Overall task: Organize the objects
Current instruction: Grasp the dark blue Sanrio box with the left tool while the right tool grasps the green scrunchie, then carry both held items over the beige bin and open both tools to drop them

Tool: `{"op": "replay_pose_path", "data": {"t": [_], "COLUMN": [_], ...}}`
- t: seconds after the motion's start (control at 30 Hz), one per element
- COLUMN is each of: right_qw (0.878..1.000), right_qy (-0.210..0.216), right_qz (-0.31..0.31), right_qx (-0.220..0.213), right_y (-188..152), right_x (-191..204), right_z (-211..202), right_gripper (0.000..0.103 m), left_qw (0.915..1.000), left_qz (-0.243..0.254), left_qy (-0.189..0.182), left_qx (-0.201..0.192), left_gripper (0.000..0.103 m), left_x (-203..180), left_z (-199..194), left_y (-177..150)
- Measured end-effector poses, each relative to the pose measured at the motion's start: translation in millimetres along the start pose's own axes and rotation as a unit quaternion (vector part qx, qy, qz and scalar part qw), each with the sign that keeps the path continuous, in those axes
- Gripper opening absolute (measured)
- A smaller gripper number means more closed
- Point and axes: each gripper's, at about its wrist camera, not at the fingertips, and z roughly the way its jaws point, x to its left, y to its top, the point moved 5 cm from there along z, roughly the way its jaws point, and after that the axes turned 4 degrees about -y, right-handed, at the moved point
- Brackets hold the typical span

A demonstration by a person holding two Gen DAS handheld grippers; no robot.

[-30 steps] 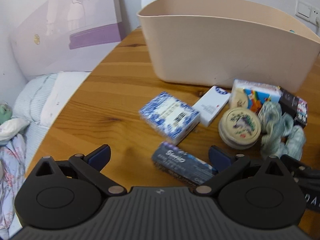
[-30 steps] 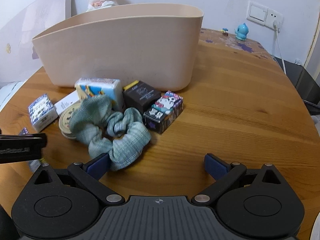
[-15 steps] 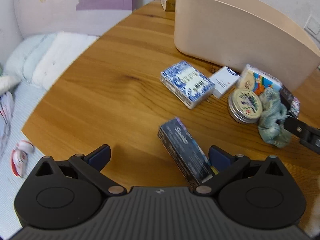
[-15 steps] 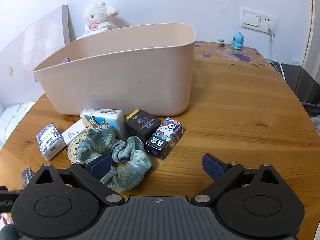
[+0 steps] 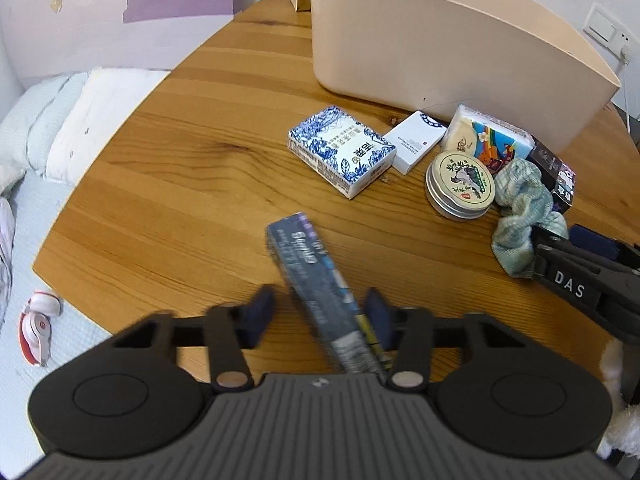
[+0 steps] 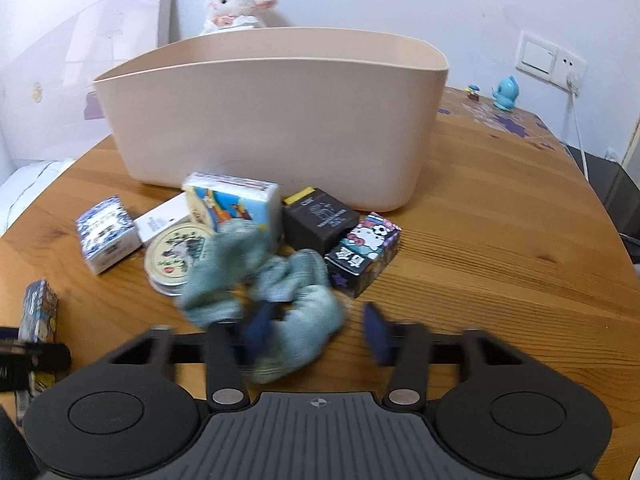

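Observation:
A beige tub stands at the back of the round wooden table. In front of it lie small items. My left gripper is open, its jaws partly closed around a long dark box, which lies between the fingers against the right one. My right gripper is open around the near part of a green scrunchie, with the left finger against the cloth.
A blue-white patterned box, a white box, a round tin, a colourful tissue pack, a black box and a Hello Kitty box lie by the tub. A bed is beyond the table's left edge.
Both grippers' jaws have narrowed. The left has moved forward over the dark box, now between its fingers. The right has moved onto the scrunchie, which has shifted.

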Motion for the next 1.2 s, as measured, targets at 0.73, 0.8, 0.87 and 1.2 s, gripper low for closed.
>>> {"op": "replay_pose_path", "data": {"t": [0.73,0.8,0.87,1.2], "right_qw": [0.991,0.989,0.986,0.978], "right_qy": [0.028,0.024,0.02,0.001], "right_qz": [0.055,0.058,0.059,0.07], "right_qx": [-0.123,-0.136,-0.152,-0.196], "right_y": [65.6,77.0,90.4,151.7], "right_x": [-34.1,-37.9,-39.9,-42.4], "right_z": [-94.1,-98.5,-101.6,-90.3], "right_gripper": [0.012,0.012,0.012,0.012], "left_qw": [0.9921,0.9906,0.9883,0.9675], "left_qz": [-0.019,-0.014,-0.007,0.035], "left_qy": [-0.023,-0.024,-0.027,-0.027], "left_qx": [-0.122,-0.134,-0.15,-0.249], "left_gripper": [0.025,0.025,0.025,0.025], "left_x": [20.3,19.2,16.9,-23.0], "left_z": [-57.3,-61.9,-68.1,-90.5], "left_y": [63.1,74.4,85.4,153.2]}}
